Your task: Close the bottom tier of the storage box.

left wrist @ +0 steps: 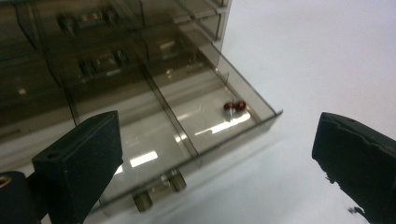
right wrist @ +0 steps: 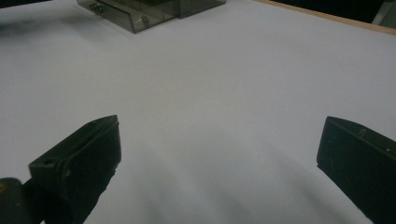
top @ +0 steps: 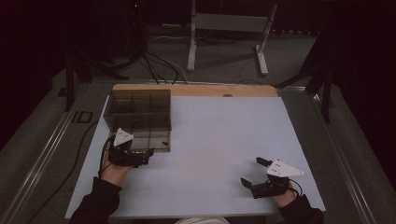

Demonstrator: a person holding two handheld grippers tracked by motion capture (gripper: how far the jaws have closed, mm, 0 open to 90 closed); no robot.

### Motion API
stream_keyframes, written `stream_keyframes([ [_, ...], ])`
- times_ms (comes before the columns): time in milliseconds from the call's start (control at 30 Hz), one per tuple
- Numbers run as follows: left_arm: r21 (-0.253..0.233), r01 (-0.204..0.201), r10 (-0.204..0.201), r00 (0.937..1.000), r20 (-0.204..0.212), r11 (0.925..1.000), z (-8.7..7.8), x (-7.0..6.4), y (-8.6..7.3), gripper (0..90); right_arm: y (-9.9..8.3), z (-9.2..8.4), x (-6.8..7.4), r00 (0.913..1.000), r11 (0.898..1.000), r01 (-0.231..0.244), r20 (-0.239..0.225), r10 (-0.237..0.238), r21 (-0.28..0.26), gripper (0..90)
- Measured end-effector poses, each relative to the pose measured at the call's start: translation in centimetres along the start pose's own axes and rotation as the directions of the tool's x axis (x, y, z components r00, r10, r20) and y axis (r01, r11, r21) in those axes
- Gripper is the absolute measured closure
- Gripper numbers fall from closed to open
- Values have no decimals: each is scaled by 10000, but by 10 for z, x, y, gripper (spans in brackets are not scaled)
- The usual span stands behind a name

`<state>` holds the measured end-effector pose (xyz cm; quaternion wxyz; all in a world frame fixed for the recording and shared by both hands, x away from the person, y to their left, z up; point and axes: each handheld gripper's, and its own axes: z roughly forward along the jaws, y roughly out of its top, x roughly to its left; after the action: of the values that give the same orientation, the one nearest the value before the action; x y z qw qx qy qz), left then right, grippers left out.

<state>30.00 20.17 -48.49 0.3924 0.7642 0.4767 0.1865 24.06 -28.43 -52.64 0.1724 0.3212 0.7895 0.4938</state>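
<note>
While my left gripper [top: 150, 154] hangs wide open beside the pulled-out drawer [left wrist: 205, 116], I should close squarely on its knobs [left wrist: 159, 189]; right gripper [top: 254, 172] idles open.

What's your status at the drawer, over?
Left gripper open at the pulled-out drawer, empty. Right gripper open, idle over bare table. Small red item in drawer's compartment. Nothing in the way.

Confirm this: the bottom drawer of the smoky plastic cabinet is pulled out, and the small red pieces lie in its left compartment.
Not quite. The drawer is pulled out, but the small red pieces lie in its right compartment, as the left gripper view shows.
</note>
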Motion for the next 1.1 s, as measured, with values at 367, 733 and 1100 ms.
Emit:
stream_keyframes([
  [367, 43, 51, -49, 9989, -461, 10000, 0, -5, -23, 30, 0, 0, 0, 10000, 10000, -13, -19, 13, -20, 1],
  [733, 106, 474, -459, 9921, -1171, 9988, -5, 2, -33, 30, 0, 0, -1, 10000, 10000, 29, -22, -29, -57, 1],
  [1100, 852, 308, -150, 9834, -1808, 9959, 1, -1, -35, 30, 0, 0, 0, 10000, 10000, 2, -40, -2, -48, 1],
])
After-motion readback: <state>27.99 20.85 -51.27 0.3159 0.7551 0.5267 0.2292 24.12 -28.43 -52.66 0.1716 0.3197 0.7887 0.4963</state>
